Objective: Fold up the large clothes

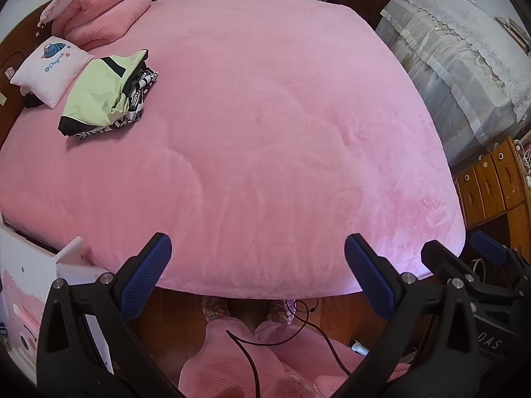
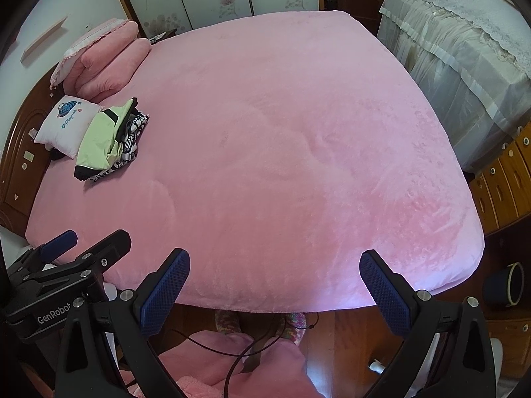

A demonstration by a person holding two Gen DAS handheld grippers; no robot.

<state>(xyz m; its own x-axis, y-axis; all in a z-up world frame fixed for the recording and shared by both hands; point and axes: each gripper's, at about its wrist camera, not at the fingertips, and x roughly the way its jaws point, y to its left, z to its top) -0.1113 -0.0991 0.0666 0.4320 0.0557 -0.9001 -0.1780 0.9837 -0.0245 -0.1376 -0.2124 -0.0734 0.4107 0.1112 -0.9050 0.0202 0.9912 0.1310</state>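
Note:
A stack of folded clothes, light green with black trim on top over a black-and-white patterned piece, lies at the far left of the pink bed; it also shows in the right wrist view. My left gripper is open and empty, held over the bed's near edge. My right gripper is open and empty, also at the near edge. The right gripper shows in the left wrist view at the right; the left gripper shows in the right wrist view at the left.
A small white pillow and folded pink bedding lie at the bed's head. A lace-covered unit and wooden drawers stand to the right. The person's pink-clad legs and a black cable are below.

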